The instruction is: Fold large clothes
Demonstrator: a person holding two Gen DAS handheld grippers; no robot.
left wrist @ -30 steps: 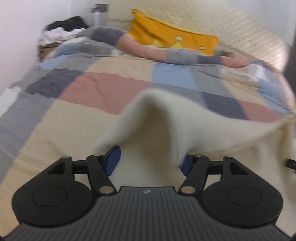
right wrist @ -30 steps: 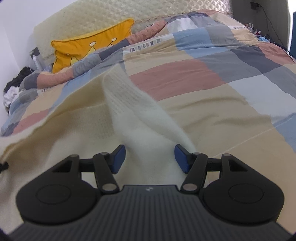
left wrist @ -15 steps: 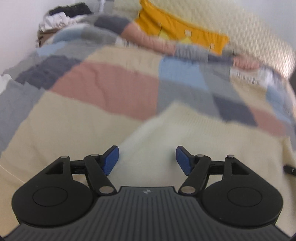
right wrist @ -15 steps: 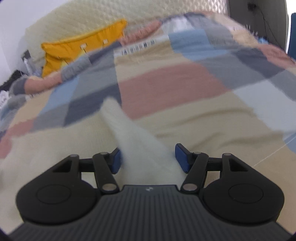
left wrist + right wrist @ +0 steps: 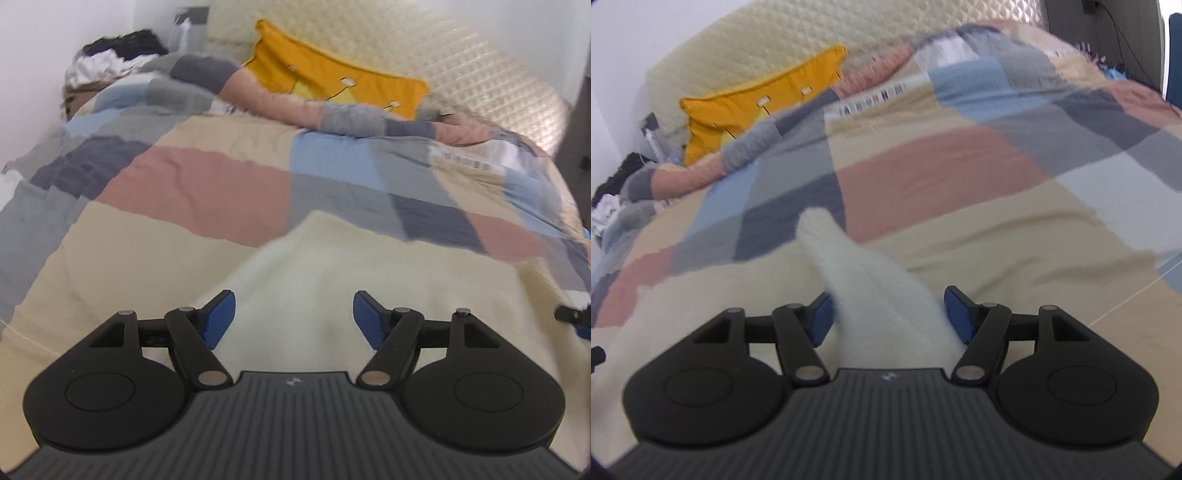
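Observation:
A cream knitted garment lies spread flat on the bed. My left gripper hovers just over its near left part, open, with nothing between the blue pads. In the right wrist view a raised fold of the same garment stands up between the pads of my right gripper. Those jaws are opening, and the fold sits loosely in the gap, brushing the pads rather than pinched. The garment's near edge is hidden under both grippers.
A patchwork duvet in pink, beige, blue and grey covers the bed. A yellow pillow leans on the quilted cream headboard. A pile of clothes lies at the far left corner. Dark furniture with cables stands beyond the bed's right side.
The cloth that hung raised at my left gripper has dropped flat onto the bed. The fold at my right gripper has sunk lower, and both views have shifted over the bed.

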